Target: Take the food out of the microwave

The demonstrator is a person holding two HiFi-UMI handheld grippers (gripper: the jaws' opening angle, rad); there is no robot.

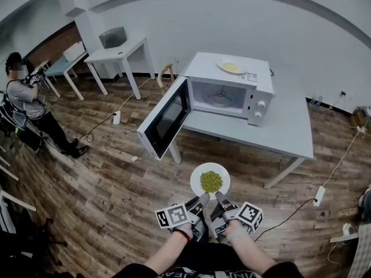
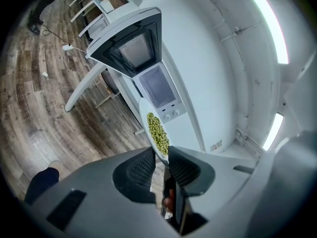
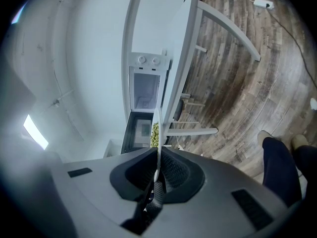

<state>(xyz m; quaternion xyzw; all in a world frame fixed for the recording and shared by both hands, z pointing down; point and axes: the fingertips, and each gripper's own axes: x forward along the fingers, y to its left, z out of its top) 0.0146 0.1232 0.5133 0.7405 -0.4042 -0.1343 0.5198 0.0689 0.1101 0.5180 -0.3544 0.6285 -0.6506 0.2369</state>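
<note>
**A:** First entry: the task's thing?

**B:** One round white plate bearing a heap of green peas. It is out of the oven and held level in the air above the wooden plank floor. It sits in front of the near edge of the white tabletop and touches neither.

**A:** Held by what?

**B:** Two holders, side by side on the plate's near rim. The left gripper has its jaws closed on the rim. In the left gripper view its ribbed pads press the rim from both sides. The right gripper has its jaws clamped on the rim just beside the left one. In the right gripper view the plate stands edge-on between the pads.

**A:** Second entry?

**B:** One white microwave oven, standing on the left end of the tabletop. Its black-windowed door is swung wide open and reaches out past the tabletop's left edge. Inside the cavity is a glass turntable.

**A:** Anything on top of it?

**B:** One small plate of yellow food, on the oven's roof toward its right edge.

**A:** Remaining entries?

**B:** One person at the far left of the room, well apart from the tabletop. One white power strip on the floor, near the tabletop's right end.
</note>
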